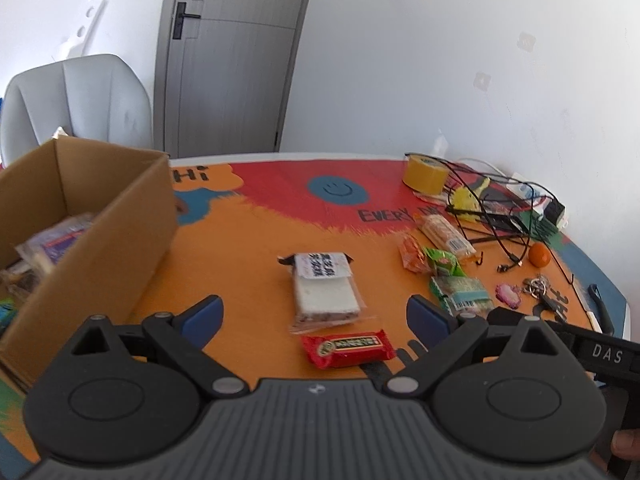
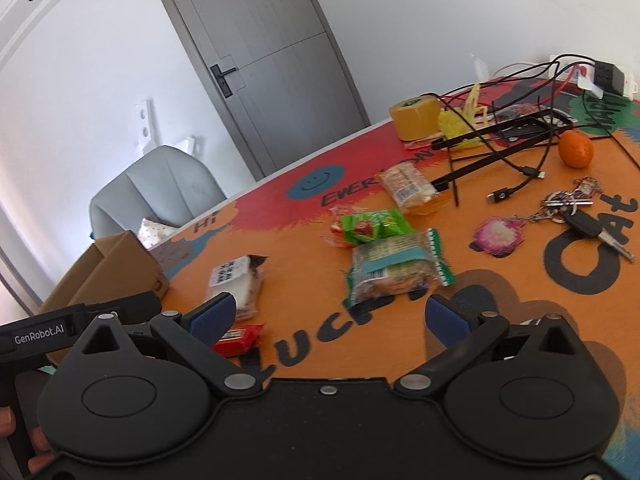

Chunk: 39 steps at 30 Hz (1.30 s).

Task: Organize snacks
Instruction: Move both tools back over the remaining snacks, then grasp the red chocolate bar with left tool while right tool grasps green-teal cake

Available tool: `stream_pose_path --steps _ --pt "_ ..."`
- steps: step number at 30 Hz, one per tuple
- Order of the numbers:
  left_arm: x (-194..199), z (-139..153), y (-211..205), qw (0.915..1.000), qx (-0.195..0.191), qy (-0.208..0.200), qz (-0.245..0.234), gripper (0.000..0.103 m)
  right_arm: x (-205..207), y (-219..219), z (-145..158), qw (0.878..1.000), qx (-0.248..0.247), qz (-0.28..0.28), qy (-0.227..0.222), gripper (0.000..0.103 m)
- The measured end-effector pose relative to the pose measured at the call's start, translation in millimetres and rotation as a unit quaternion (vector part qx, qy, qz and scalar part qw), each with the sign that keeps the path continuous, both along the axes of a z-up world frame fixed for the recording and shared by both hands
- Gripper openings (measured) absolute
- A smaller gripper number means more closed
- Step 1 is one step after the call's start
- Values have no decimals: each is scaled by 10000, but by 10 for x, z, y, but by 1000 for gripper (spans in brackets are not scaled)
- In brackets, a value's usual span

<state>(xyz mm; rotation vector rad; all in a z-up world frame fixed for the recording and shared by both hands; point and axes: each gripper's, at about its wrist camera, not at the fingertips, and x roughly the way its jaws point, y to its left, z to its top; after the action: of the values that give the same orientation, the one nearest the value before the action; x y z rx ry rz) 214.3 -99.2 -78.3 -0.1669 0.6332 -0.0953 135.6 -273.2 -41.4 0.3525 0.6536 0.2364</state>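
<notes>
Both the left gripper [image 1: 314, 314] and right gripper [image 2: 326, 314] hang spread and empty above the table [image 1: 248, 264]. A red candy bar [image 1: 347, 348] lies by a white cake packet [image 1: 325, 292]. The cardboard box [image 1: 100, 240] holds blurred wrappers, seemingly snacks.

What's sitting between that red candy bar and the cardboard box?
Nothing: in the left wrist view, only bare orange tabletop separates the red candy bar from the cardboard box.

Bare mat [image 1: 248, 280] lies between the box [image 1: 100, 240] and the white snack [image 1: 324, 288]. Right of it, snacks crowd together: the green pack [image 2: 396, 268], candy [image 2: 372, 226], wafer [image 2: 408, 188]. Cables [image 2: 516, 152] and keys [image 2: 576, 208] clutter the far right.
</notes>
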Motion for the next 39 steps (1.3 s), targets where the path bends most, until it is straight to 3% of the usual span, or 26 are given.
stream_pose_path --steps 16,28,33,39 --pt "256 -392 -367 9991 126 397 -63 97 176 -182 -174 9993 -338 -83 148 102" --pt "317 -631 -625 9967 745 314 90 94 340 -145 -258 9984 -561 13 87 103" --pt "300 -614 -569 9962 827 213 162 68 449 -4 -266 9955 -941 83 3 103" --pt "267 -555 -394 9987 463 177 126 56 586 123 -314 9927 -1201 66 80 103"
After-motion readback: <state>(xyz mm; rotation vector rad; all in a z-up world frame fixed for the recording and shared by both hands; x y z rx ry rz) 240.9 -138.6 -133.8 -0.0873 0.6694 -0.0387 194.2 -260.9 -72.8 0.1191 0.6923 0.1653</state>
